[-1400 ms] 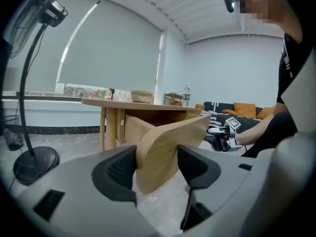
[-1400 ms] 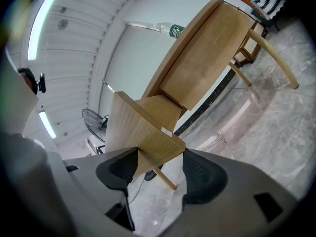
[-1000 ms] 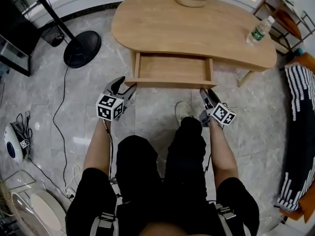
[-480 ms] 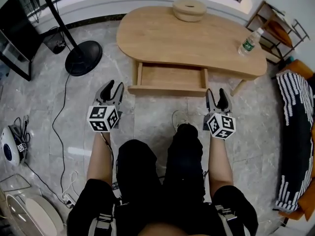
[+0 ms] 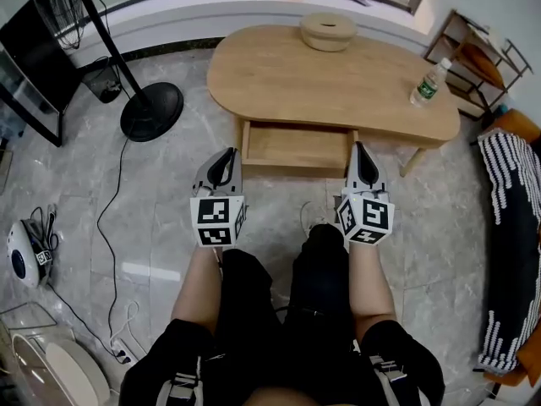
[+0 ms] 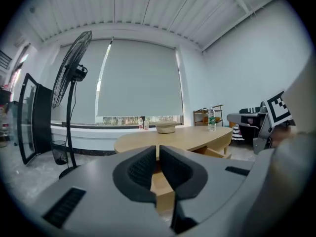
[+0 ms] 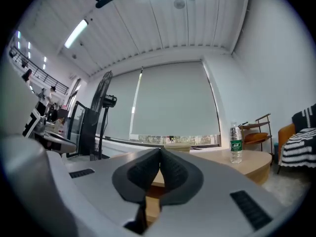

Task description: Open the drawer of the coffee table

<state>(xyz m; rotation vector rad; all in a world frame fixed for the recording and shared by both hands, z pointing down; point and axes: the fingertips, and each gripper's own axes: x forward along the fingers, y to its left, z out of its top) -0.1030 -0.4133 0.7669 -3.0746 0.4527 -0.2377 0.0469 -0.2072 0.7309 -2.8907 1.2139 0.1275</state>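
A pale grey marble floor (image 5: 144, 210) fills the head view, with a kidney-shaped wooden coffee table (image 5: 338, 79) across the upper middle. Its drawer (image 5: 296, 146) stands pulled out from the table's near edge, toward the lower part of the frame, showing its wooden bottom. On the tabletop a round wooden lidded bowl (image 5: 328, 32) sits at the far edge, and a clear water bottle (image 5: 427, 83) stands upright near the right end. A black pedestal fan (image 5: 152, 111) stands at upper left, and a black-and-white striped cushion (image 5: 507, 218) lies along the right edge. The left gripper (image 5: 226, 161) is at the drawer's lower left corner in the picture and the right gripper (image 5: 361, 159) at its lower right corner, both pointing toward the table. The jaws of each have just been closing. In both gripper views the dark pads meet with nothing between them.
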